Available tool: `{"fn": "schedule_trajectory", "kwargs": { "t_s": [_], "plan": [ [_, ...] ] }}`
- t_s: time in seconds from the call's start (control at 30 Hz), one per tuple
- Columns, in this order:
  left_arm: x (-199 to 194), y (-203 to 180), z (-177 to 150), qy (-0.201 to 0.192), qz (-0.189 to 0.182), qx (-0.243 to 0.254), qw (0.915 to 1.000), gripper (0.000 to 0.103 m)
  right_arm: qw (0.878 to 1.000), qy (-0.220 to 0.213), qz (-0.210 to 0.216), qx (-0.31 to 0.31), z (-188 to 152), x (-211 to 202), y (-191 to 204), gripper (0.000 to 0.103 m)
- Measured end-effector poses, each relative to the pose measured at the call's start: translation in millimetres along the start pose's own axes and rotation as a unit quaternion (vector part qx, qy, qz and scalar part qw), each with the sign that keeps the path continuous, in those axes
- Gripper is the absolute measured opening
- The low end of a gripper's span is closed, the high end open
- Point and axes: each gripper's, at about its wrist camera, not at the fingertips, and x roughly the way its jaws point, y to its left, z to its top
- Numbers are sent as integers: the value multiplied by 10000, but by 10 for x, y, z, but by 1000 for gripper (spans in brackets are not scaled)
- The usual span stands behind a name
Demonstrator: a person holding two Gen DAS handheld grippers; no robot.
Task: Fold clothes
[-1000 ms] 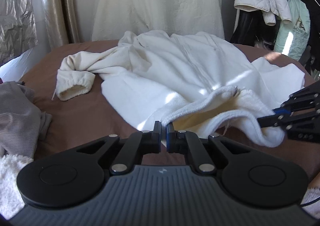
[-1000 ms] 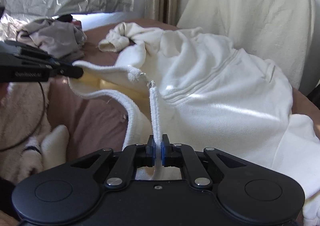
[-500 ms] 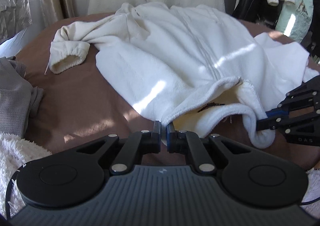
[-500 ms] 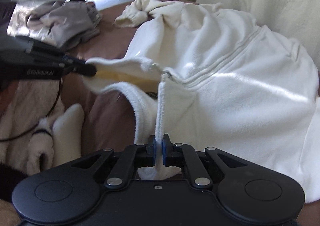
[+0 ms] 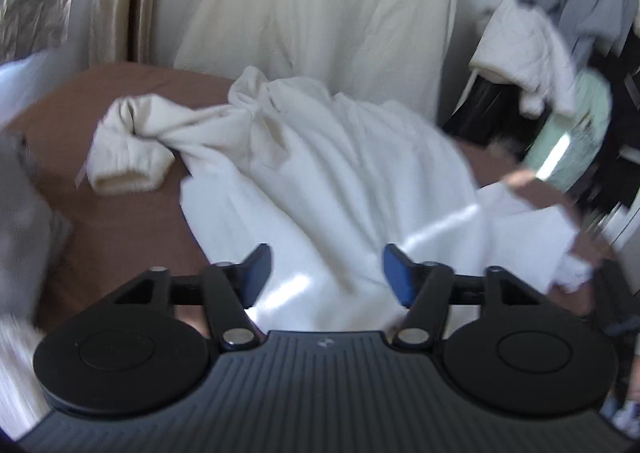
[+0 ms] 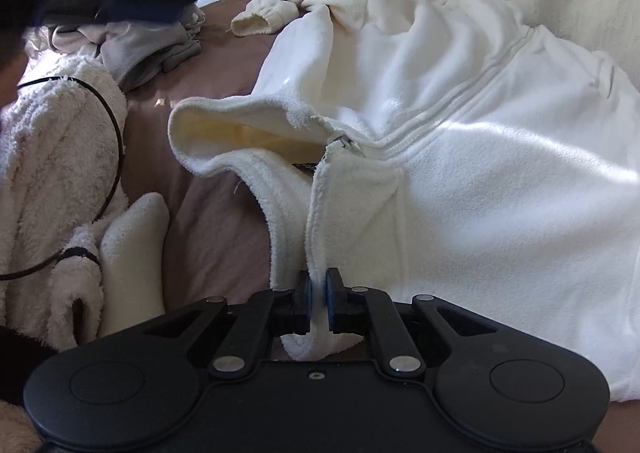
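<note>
Right gripper (image 6: 318, 301) pinches the white fleece jacket (image 6: 460, 157) collar edge; left gripper (image 5: 326, 273) hovers spread above it.

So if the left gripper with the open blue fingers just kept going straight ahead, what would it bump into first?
Probably the white fleece jacket. The left gripper is open, and the jacket fills the gap between its fingers and lies ahead on the brown bed. The picture is blurry, so depth is uncertain.
</note>
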Motion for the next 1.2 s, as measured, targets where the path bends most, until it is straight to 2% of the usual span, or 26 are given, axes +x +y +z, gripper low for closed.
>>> {"fn": "schedule_trajectory", "kwargs": {
  "t_s": [0.1, 0.2, 0.3, 0.4, 0.43, 0.47, 0.5, 0.53, 0.57, 0.6, 0.63, 0.7, 0.77, 0.8, 0.87, 0.93, 1.0, 1.03, 1.1, 1.13, 1.2],
  "plan": [
    [468, 203, 329, 593, 361, -52, 9976, 65, 9998, -3, 200, 49, 7, -26, -38, 13],
    [1024, 540, 527, 1192, 237, -642, 9905, 64, 9996, -16, 290, -62, -6, -51, -22, 13],
    [1441, 703, 451, 1545, 118, -925, 9836, 65, 9996, -59, 263, -12, -36, -33, -8, 13],
    [1698, 780, 194, 1898, 2, -1300, 9732, 65, 9995, -129, 256, 113, -47, -13, -38, 15],
    [1723, 790, 149, 1937, -11, -1322, 9721, 65, 9994, -155, 268, 181, -44, -9, -58, 15],
    [1703, 764, 145, 1868, 43, -1147, 9757, 63, 9991, -187, 269, 251, -40, -5, -83, 17],
    [1674, 728, 146, 1780, 130, -934, 9795, 59, 9990, -210, 263, 310, -33, -1, -107, 23],
    [1622, 667, 158, 1630, 321, -623, 9841, 35, 9989, -208, 237, 341, -19, 6, -125, 27],
    [1564, 595, 158, 1433, 592, -288, 9875, 1, 9988, -212, 216, 374, -4, 10, -144, 31],
    [1514, 521, 148, 1243, 899, 55, 9882, 0, 9987, -232, 208, 412, 14, 10, -165, 36],
    [1455, 452, 141, 1043, 1207, 374, 9865, 0, 9985, -257, 191, 450, 30, 7, -184, 40],
    [1289, 356, 144, 614, 1830, 837, 9776, 0, 9982, -325, 130, 489, 44, -12, -194, 40],
    [1095, 372, 159, 289, 2303, 892, 9686, 0, 9987, -286, 231, 341, 18, -30, -153, 30],
    [1031, 467, 159, 296, 2256, 606, 9719, 0, 9993, -195, 279, 177, -1, -26, -104, 19],
    [923, 654, 160, 301, 2082, 36, 9776, 0, 9993, -28, 360, -111, -35, -18, -16, 19],
    [930, 804, 180, 248, 1496, -463, 9873, 2, 9993, 34, 347, -130, -25, -12, -11, 19],
    [985, 823, 262, 212, 1084, -632, 9919, 5, 9992, 89, 389, -84, -6, -6, -33, 19],
    [1050, 816, 335, 228, 972, -630, 9930, 10, 9990, 114, 427, -42, 7, -3, -53, 19],
    [1221, 826, 462, 335, 886, -505, 9942, 28, 9987, 121, 492, 45, 16, -9, -95, 19],
    [1318, 838, 521, 408, 880, -408, 9944, 43, 9984, 100, 552, 112, 10, -31, -122, 20],
    [1503, 869, 629, 553, 865, -224, 9945, 48, 9970, -57, 739, 242, 16, -168, -213, 21]
  ]
}}
